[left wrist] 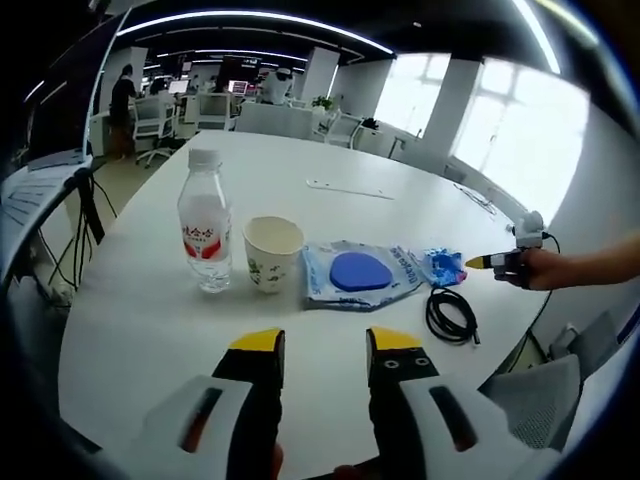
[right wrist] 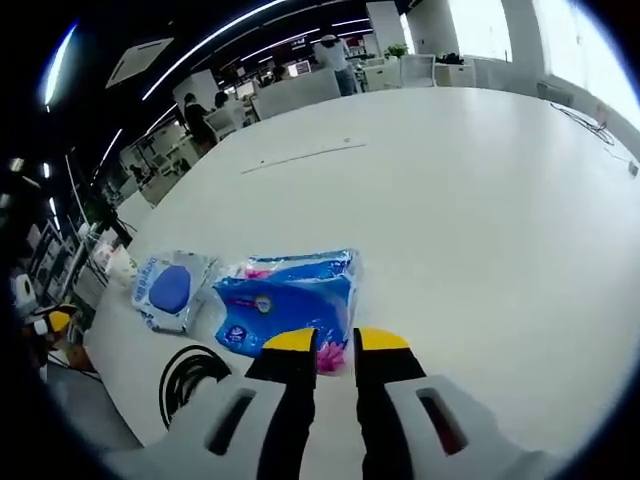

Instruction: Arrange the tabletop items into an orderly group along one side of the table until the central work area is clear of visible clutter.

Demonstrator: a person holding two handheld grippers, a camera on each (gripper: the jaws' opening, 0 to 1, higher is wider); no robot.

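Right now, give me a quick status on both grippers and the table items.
Left gripper open, holding nothing. Right gripper jaws at blue tissue pack, grip unclear. Bottle, cup, wipes pouch, cable lined up.

My left gripper [left wrist: 325, 352] and right gripper [right wrist: 335, 350] look alike: white bodies, black jaws, yellow tips, and dark slots in each arm.

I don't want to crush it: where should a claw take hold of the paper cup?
Grip the paper cup low on its wall, where the base stiffens it, coming level from the left claw's side. It stands upright, open-topped, with the water bottle and blue packet flanking it.
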